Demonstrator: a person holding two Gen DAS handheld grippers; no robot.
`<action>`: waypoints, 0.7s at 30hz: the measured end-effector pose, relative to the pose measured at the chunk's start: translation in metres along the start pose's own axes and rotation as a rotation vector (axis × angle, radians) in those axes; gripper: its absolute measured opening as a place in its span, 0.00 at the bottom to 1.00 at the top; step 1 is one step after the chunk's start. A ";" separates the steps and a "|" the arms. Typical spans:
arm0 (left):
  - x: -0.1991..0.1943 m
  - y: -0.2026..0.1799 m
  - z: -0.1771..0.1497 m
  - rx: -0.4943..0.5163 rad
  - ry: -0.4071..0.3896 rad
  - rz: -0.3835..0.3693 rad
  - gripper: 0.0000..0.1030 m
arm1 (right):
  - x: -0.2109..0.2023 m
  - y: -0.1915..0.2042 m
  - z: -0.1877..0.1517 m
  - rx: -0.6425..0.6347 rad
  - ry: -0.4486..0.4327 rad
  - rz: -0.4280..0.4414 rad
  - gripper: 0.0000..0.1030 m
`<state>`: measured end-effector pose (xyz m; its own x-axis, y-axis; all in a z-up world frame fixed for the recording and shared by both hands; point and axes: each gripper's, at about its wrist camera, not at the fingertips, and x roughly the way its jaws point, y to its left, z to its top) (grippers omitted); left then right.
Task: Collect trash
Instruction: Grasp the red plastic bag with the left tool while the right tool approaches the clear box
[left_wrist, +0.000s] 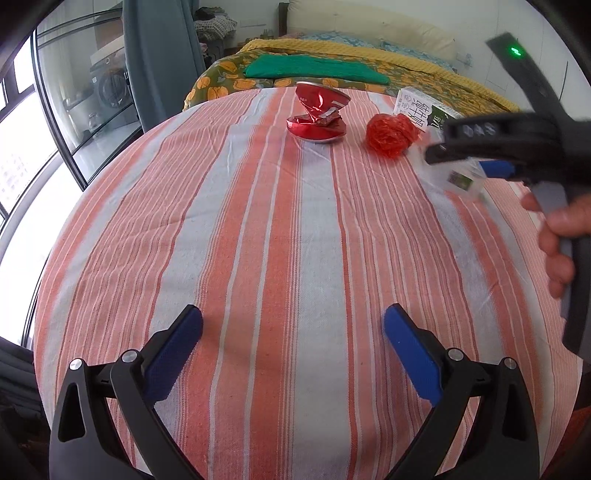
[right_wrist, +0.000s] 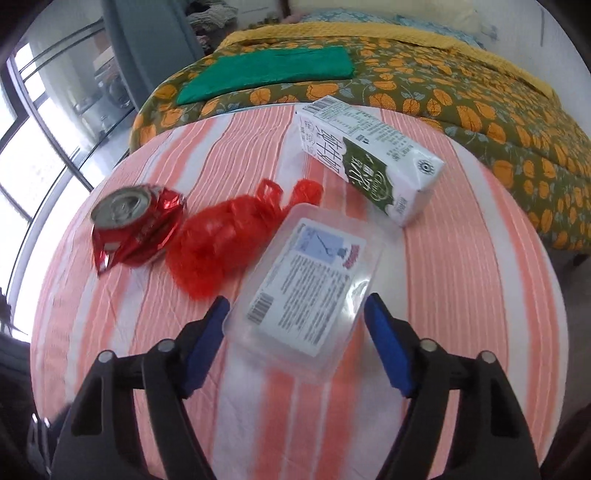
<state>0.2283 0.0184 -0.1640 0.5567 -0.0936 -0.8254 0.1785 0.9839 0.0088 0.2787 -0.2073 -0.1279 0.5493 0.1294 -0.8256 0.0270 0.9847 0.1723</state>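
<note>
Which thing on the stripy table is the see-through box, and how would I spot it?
Look at the round table with the orange-striped cloth. The clear plastic box lies flat between the blue pads of the right claw, just right of the crumpled red bag. It alone is transparent, with a white printed label and barcode.

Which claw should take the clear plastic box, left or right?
Right. The right claw is open and already straddles the clear plastic box. The left claw is open over bare striped tablecloth, well short of all the trash.
</note>
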 end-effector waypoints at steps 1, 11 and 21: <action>0.000 0.000 0.000 0.000 0.000 0.000 0.94 | -0.003 -0.002 -0.003 -0.016 0.001 0.001 0.68; 0.001 0.000 0.001 0.002 0.001 0.003 0.94 | -0.053 -0.045 -0.072 -0.163 -0.005 0.002 0.67; 0.004 -0.020 0.007 0.122 0.008 -0.088 0.95 | -0.054 -0.055 -0.113 -0.223 -0.082 -0.001 0.81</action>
<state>0.2326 -0.0024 -0.1631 0.5284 -0.1766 -0.8304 0.3237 0.9462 0.0047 0.1533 -0.2555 -0.1540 0.6155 0.1274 -0.7778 -0.1527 0.9874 0.0409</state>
